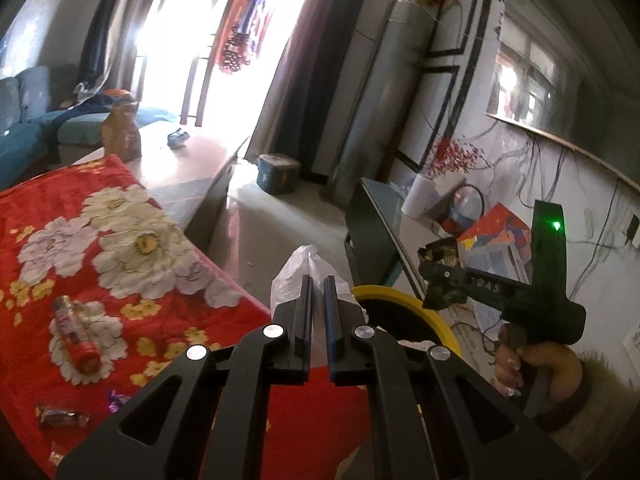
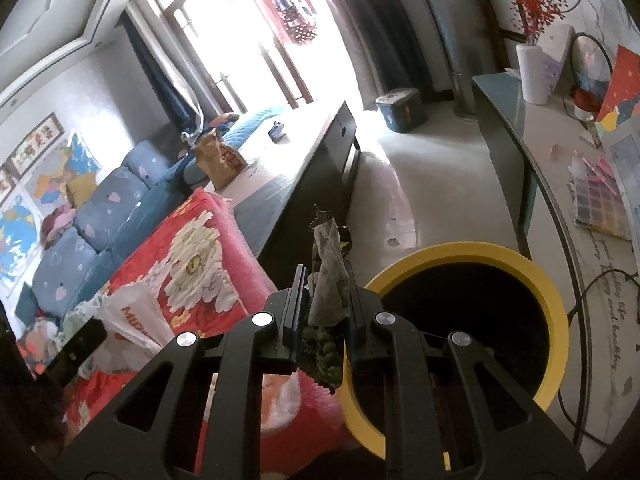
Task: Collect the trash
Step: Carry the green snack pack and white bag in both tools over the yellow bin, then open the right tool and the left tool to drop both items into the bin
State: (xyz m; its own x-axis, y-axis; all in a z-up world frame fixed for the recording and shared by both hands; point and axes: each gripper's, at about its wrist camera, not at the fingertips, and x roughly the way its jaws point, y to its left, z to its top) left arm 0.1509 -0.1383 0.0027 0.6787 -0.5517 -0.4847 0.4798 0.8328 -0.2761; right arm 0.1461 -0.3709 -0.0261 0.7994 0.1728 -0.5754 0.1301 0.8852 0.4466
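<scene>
My left gripper (image 1: pixel 318 278) is shut on a thin white plastic bag (image 1: pixel 298 276), which bunches up past the fingertips over the near edge of the red floral blanket (image 1: pixel 120 240). Just beyond stands a yellow-rimmed bin (image 1: pixel 400 294) with a dark inside. My right gripper (image 2: pixel 324 268) is shut on a crumpled grey-green wrapper (image 2: pixel 330 276), held beside the left rim of the bin (image 2: pixel 460 252). In the left wrist view the right gripper (image 1: pixel 434 276) hangs above the bin's far side, with a hand (image 1: pixel 540 364) on its handle. A red tube wrapper (image 1: pixel 76 336) and candy wrappers (image 1: pixel 60 418) lie on the blanket.
A long low table (image 1: pixel 192 160) bearing a brown paper bag (image 1: pixel 120 136) runs behind the blanket. A glass-topped side table (image 2: pixel 560 184) with a white vase, papers and cables stands right of the bin. A blue storage box (image 1: pixel 278 174) sits on the floor, and a blue sofa (image 2: pixel 100 220) at the left.
</scene>
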